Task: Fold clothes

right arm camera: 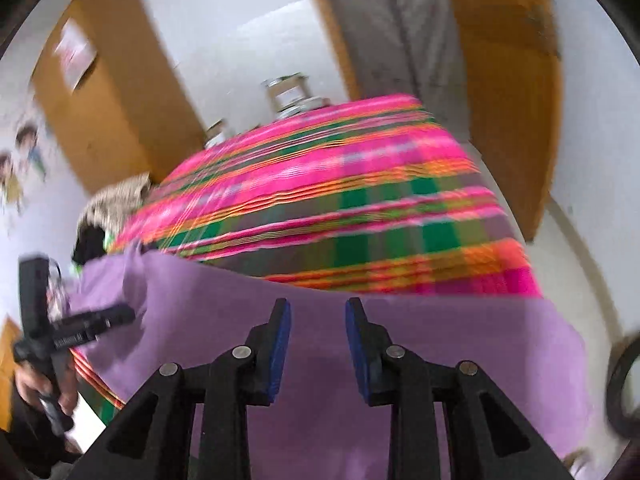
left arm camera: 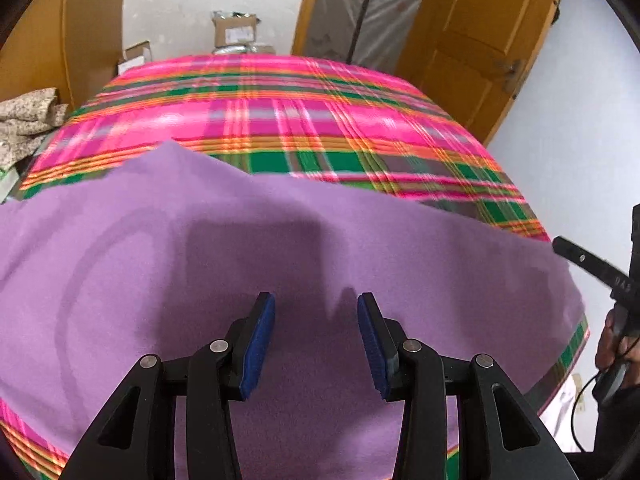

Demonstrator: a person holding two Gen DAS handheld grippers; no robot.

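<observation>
Plain purple cloth garment (left arm camera: 248,248) lies spread on the near part of the pink, green and orange plaid bedcover (left arm camera: 280,120), which runs on behind it to the far edge. Brown cardboard boxes (left arm camera: 234,32) stand beyond that far edge against the wall, with the orange-brown wooden door (left arm camera: 476,28) to their right. Crumpled beige patterned fabric (left arm camera: 28,120) sits off the bedcover's left side, in front of the orange-brown wooden cabinet (right arm camera: 116,92).
</observation>
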